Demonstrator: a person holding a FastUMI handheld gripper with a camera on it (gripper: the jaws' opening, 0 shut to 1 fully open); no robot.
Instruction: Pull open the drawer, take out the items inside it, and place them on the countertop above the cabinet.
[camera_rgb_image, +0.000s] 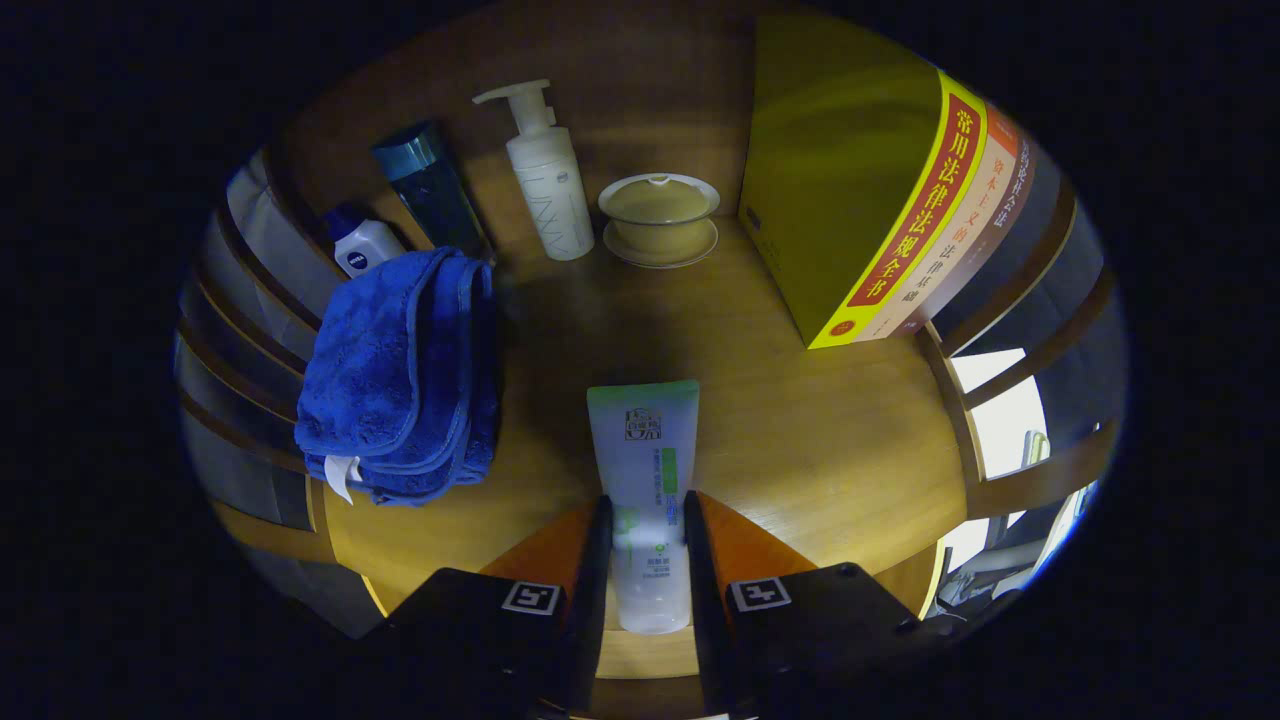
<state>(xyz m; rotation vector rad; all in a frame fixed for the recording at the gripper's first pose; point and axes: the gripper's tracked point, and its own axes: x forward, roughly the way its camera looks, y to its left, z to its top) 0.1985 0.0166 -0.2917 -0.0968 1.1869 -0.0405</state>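
A white tube with a green end (645, 470) lies lengthwise on the wooden countertop (820, 440), its cap end between my fingers. My gripper (645, 545) has both fingers (598, 560) against the tube's sides, so it is shut on the tube. The tube's green flat end points away from me, toward the back of the countertop. A folded blue towel (400, 380) sits to the left of the tube, just beyond the left finger.
At the back stand a white pump bottle (545, 180), a dark teal bottle (430, 190), a small white bottle with a blue cap (358, 243) and a lidded bowl on a saucer (660, 220). Upright books (880, 200) stand on the right. Wooden slats edge both sides.
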